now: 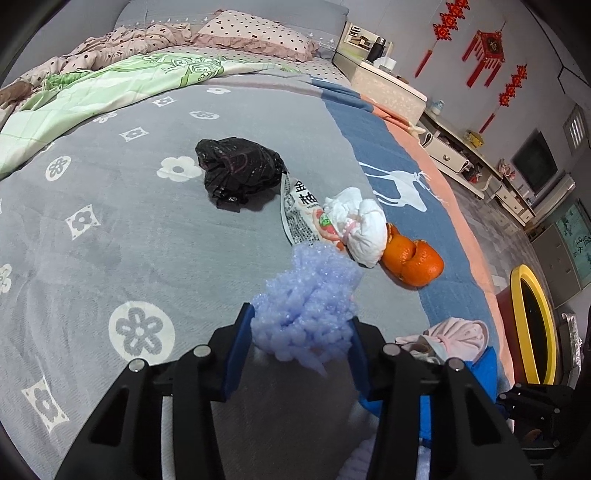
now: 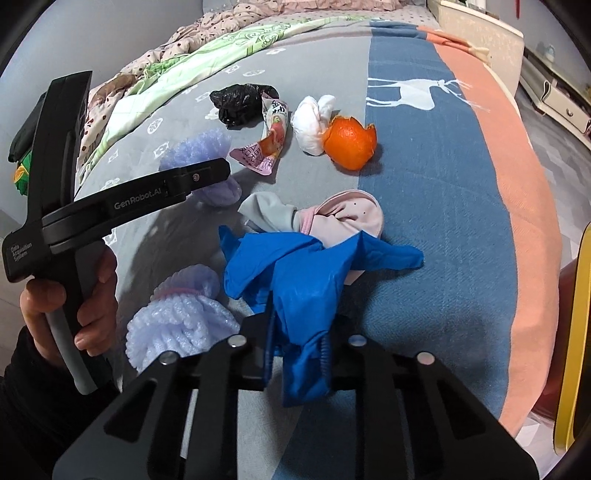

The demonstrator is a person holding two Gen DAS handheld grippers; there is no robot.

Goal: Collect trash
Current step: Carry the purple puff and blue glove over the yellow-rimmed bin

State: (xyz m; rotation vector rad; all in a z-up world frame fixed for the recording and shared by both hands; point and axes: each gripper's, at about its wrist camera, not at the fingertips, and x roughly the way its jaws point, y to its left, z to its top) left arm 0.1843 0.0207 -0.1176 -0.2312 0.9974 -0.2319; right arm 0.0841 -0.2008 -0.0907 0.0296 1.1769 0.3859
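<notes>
My left gripper point(image 1: 300, 347) is shut on a lilac foam net point(image 1: 306, 306), its blue pads pressing both sides just above the grey flowered blanket point(image 1: 110, 229). My right gripper point(image 2: 299, 343) is shut on a crumpled blue glove point(image 2: 306, 273), which drapes over a pink and grey cloth point(image 2: 343, 214). Beyond lie a black plastic bag point(image 1: 238, 170), a snack wrapper point(image 1: 301, 210), a white wad point(image 1: 356, 225) and orange peel point(image 1: 413, 262). A second foam net point(image 2: 181, 325) rests to the left of the right gripper. A hand point(image 2: 92, 295) holds the left tool.
A yellow-rimmed red bin point(image 1: 532, 325) stands on the floor past the bed's right edge. Rumpled green and pink quilts point(image 1: 92, 92) and a dotted pillow point(image 1: 255, 33) fill the far end of the bed. Low cabinets point(image 1: 461, 155) line the wall.
</notes>
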